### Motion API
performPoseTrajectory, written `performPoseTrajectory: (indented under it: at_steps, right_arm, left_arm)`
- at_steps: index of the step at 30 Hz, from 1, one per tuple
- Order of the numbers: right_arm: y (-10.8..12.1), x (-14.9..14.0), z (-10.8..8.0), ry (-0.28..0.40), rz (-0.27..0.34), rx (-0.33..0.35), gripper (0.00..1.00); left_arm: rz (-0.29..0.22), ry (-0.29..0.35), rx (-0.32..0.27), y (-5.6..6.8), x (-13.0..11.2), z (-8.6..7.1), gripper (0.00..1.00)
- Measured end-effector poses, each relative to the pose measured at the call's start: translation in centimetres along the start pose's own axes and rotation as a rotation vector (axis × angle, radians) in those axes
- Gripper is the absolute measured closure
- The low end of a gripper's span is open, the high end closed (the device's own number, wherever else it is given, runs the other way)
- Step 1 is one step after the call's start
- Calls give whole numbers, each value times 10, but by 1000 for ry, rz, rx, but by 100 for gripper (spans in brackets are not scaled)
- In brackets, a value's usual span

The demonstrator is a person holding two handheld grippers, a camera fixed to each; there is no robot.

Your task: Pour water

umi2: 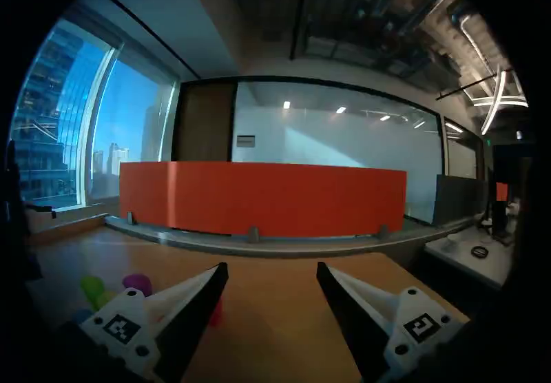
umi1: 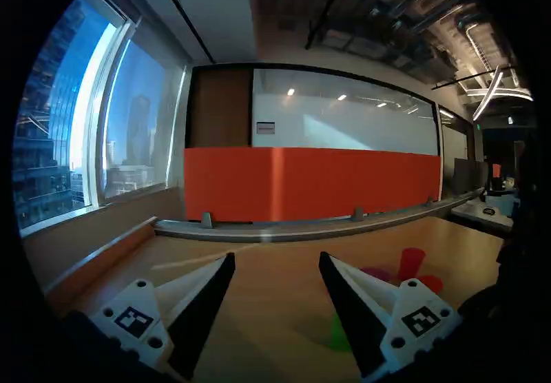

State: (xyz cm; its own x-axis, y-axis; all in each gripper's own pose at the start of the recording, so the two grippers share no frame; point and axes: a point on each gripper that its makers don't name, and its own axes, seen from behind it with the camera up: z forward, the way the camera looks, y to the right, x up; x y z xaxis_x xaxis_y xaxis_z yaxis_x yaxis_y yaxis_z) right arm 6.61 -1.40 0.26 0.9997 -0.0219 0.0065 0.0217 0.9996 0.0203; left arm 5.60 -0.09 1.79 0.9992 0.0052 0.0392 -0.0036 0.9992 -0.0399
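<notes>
Since neither claw has anything in it yet, treat this as the approach. Your left gripper (umi1: 276,257) hangs released above the wooden table (umi1: 275,300), jaws spread wide, and your right gripper (umi2: 271,267) is just as open and empty. The cups sit low and to the right of the left gripper: a red cup (umi1: 412,262) upright, a magenta cup (umi1: 377,273) just beside it, and a green cup (umi1: 336,329) nearest, partly behind a finger. In the right gripper view a purple cup (umi2: 138,283) lies lower left. Tilt both grippers down until you see the rims, then close gently around one cup's middle. Whether any cup holds water cannot be told from here, so carry it level.
</notes>
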Motion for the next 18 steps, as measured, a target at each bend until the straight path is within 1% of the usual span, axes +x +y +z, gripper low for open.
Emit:
performPoseTrajectory:
  at_steps: [6, 11, 15, 18]
  right_arm:
    - [-3, 21, 1, -15, 16, 8, 0]
    - [-12, 36, 3, -37, 35, 40, 0]
    - [-19, 45, 3, -32, 48, 66, 0]
    - [-22, 46, 4, -34, 53, 77, 0]
  left_arm:
    - [20, -3, -6, -5, 28, 1, 10]
    - [6, 0, -38, -4, 48, 2, 10]
    - [8, -7, -60, -2, 56, 2, 10]
    - [11, -18, -73, -1, 57, 3, 10]
